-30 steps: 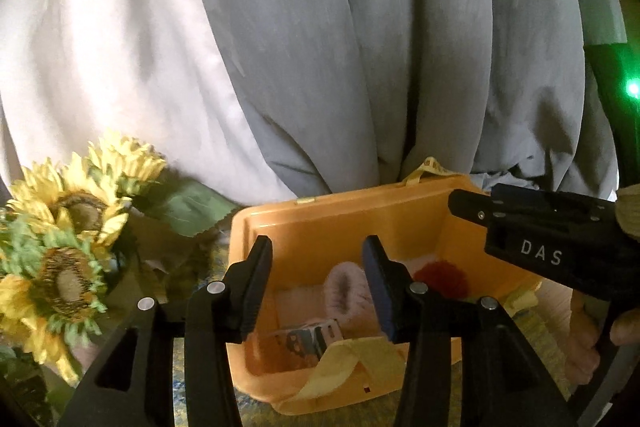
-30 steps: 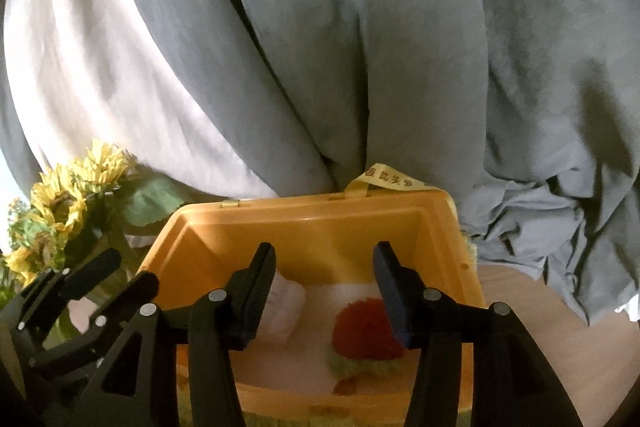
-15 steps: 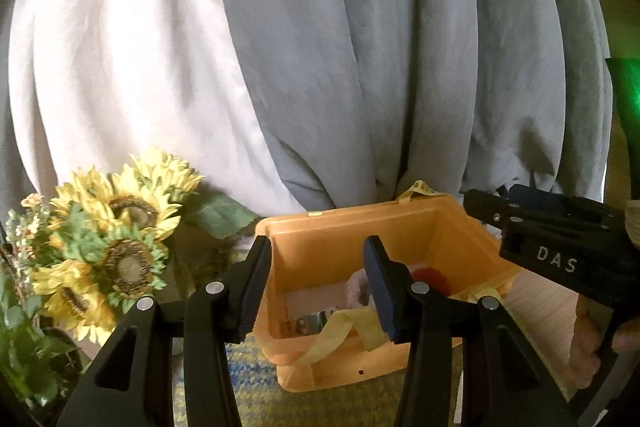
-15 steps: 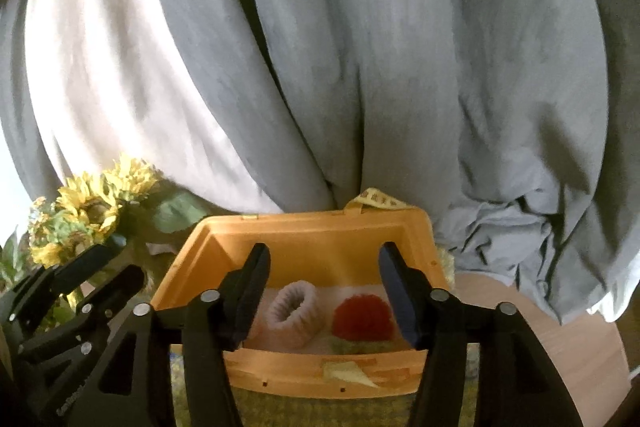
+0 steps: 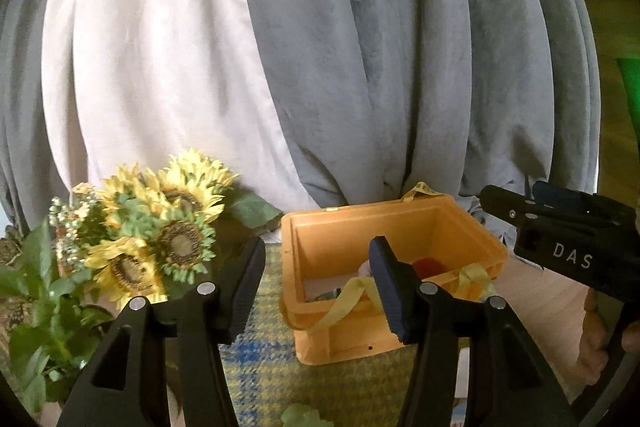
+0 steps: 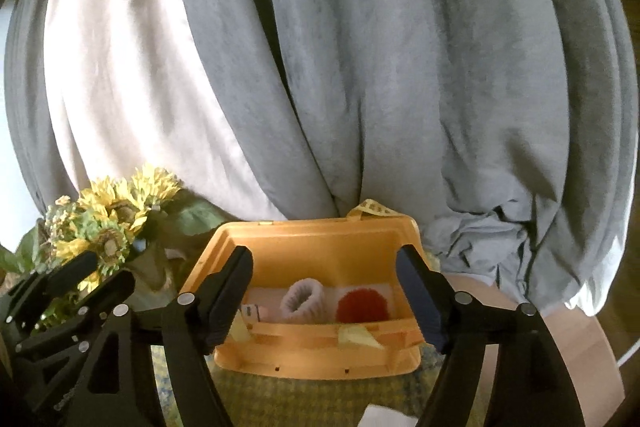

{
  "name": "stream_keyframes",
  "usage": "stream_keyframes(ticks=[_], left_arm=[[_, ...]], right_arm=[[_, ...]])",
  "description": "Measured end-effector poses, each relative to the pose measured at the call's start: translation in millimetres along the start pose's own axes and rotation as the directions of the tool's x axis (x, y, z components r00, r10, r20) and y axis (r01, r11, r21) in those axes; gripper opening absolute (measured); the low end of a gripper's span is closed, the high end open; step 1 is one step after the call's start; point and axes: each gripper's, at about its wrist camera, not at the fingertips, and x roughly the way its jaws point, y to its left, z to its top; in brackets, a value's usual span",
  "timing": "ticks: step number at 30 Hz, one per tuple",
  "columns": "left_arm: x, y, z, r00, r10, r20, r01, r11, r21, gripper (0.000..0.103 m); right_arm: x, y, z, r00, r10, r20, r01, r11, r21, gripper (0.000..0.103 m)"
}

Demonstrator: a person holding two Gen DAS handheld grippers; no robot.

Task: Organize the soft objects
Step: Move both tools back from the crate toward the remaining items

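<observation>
An orange plastic bin (image 6: 316, 247) stands on a checked cloth. Inside it lie a pale fluffy ring (image 6: 301, 298) and a red fuzzy ball (image 6: 362, 306); a small printed item sits at the bin's left end. In the left wrist view the same bin (image 5: 384, 223) is ahead and to the right, with the red ball (image 5: 430, 263) just showing. My left gripper (image 5: 318, 281) hangs in front of the bin, its jaws opening with nothing between them. My right gripper (image 6: 326, 297) is drawn back from the bin, its jaws opening wide and empty.
Artificial sunflowers (image 5: 160, 235) stand left of the bin, with green leaves (image 5: 36, 307) in front. Grey and white curtains (image 6: 320, 67) hang close behind. A yellow-and-blue checked cloth (image 5: 272, 379) covers the wooden table (image 6: 580, 339). Yellow ribbon (image 5: 348, 301) drapes over the bin's near rim.
Both grippers have pulled back and up from the bin, which now looks smaller and farther. The right jaws have spread much wider, the left slightly. The soft items stay in the bin.
</observation>
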Motion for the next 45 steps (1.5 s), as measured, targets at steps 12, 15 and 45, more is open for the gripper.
stream_keyframes(ticks=[12, 15, 45], left_arm=[[-38.9, 10.1, -22.3, 0.999, 0.033, 0.003, -0.033, 0.999, -0.013, 0.063], [-46.6, 12.9, -31.1, 0.999, 0.029, -0.014, -0.029, 0.999, -0.020, 0.064], [-36.2, 20.2, -100.1, 0.984, 0.033, -0.175, -0.039, 0.999, -0.027, 0.071]], right_arm=[[-28.8, 5.8, -23.5, 1.000, -0.004, -0.010, 0.004, 0.999, 0.044, 0.080], [-35.4, 8.4, -30.8, 1.000, -0.007, -0.027, 0.008, 0.999, 0.053, 0.080], [-24.7, 10.9, -116.3, 0.959, -0.011, -0.283, 0.036, 0.996, 0.084, 0.081]])
